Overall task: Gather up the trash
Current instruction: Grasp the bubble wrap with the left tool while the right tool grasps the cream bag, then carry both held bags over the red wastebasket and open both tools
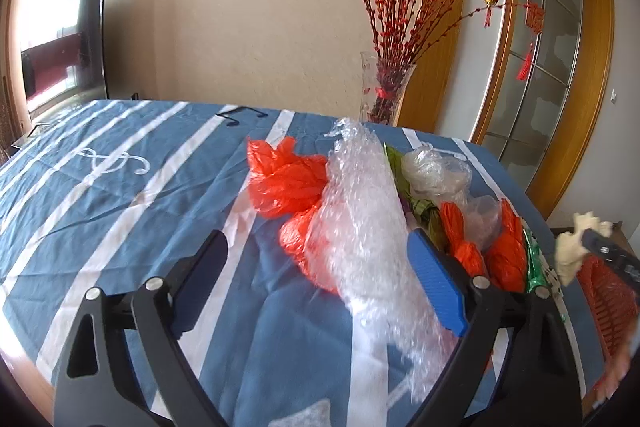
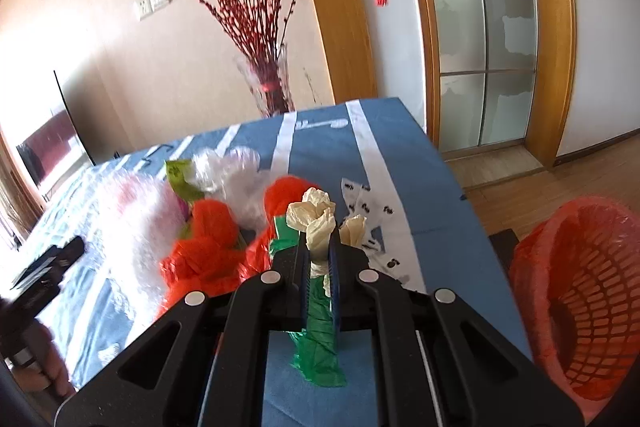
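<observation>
Right fingers (image 2: 320,259) pinching cream tissue (image 2: 316,219), left fingers (image 1: 320,275) spread beside bubble wrap (image 1: 372,227), red basket's (image 2: 580,291) inside visible only in right view

bubble wrap (image 1: 372,227) | orange bags (image 1: 284,179) heaped on tablecloth | orange basket (image 2: 580,299) beside

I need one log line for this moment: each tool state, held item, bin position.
left tool: open, over bubble wrap | right tool: shut on cream wad | bin: right of table, lined red

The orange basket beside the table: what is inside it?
The orange basket is lined with a thin orange bag. Only its slotted wall shows, and no trash is visible there. The image edge cuts off its near side.
</observation>
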`<state>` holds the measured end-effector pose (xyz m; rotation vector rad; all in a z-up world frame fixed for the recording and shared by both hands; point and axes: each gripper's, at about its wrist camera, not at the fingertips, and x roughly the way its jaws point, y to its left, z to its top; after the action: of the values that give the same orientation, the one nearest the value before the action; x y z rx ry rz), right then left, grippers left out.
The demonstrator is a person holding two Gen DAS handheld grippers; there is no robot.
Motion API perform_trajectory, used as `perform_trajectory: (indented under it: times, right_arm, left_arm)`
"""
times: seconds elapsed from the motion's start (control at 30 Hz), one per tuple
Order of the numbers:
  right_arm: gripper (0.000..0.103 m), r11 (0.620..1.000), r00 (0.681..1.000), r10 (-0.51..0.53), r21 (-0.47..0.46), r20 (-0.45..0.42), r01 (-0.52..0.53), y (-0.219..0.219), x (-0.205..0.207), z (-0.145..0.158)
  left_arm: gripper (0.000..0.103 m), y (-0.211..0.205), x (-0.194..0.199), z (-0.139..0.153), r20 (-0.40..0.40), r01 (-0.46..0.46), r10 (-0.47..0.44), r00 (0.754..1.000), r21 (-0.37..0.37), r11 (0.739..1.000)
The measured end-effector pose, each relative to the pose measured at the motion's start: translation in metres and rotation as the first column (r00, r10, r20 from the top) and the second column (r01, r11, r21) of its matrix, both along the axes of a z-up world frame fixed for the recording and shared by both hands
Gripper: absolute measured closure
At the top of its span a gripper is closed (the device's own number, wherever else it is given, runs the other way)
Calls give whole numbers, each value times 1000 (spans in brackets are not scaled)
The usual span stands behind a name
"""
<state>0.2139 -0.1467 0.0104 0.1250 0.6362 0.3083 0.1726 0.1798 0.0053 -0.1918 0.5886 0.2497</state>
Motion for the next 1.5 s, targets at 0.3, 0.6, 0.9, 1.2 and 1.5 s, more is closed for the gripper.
perform_trajectory:
  times: [0.3,0.6,0.9,1.2,1.5]
  right_arm:
    - [94,999,999,-22,-31,-29,21,-2,-1,-11]
    - [94,999,999,-39,-3,15,39,-26,-9,13]
    - [95,996,995,-87,15,41,86,-61,-12,32]
    - [94,982,982,-186,18,38,186,-123,-15,43]
    - [94,941,941,-337,15,-4,337,-211,-36,35]
  left_arm:
    - [81,2,40,-14,-73,63,-68,995,-72,995]
    - [99,-6,22,45,35,145,-144,989,-30,989]
    - [99,-29,13,117,146,212,-212,966,12,977]
    - [100,-125,25,148,143,439,-439,887,30,898]
    - [100,-246,36,132,129,659,-648,750,-66,749]
